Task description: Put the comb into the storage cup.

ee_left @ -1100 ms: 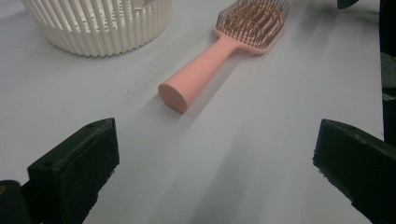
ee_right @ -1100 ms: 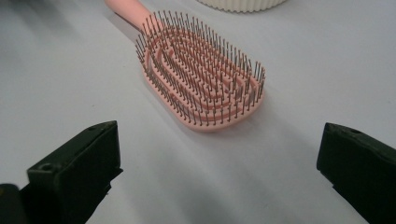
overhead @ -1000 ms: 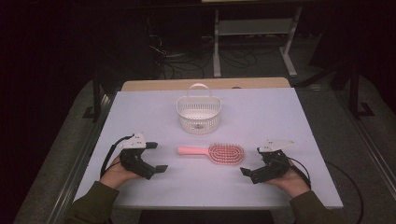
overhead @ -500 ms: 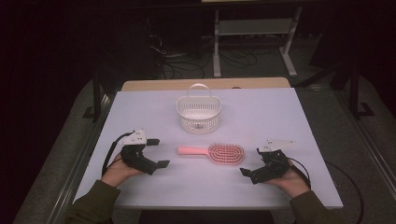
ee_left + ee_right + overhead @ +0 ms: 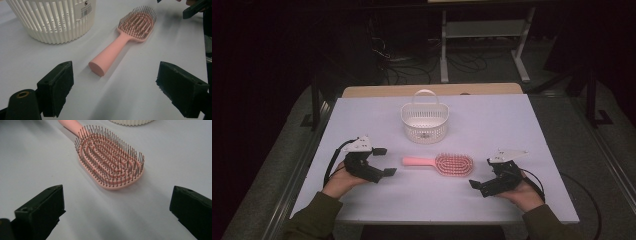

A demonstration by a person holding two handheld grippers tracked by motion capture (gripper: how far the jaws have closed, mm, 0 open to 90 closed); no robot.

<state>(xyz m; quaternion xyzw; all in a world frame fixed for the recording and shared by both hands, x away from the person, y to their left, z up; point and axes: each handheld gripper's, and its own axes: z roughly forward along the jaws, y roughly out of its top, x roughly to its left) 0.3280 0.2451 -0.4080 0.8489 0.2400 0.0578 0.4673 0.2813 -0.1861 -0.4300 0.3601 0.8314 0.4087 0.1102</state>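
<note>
Brush (image 5: pixel 441 163) lies flat between both claws: left claw (image 5: pixel 382 161) spread at its 9 o'clock, right claw (image 5: pixel 479 175) spread at 4 o'clock.

A hairbrush (image 5: pixel 443 163) lies on the table (image 5: pixel 537 130) near its middle, bristles up, handle pointing left. Behind it stands a slatted basket (image 5: pixel 424 121). The left gripper (image 5: pixel 381 161) sits just left of the handle end, the right gripper (image 5: pixel 484 174) just right of the brush head; neither touches it.
</note>
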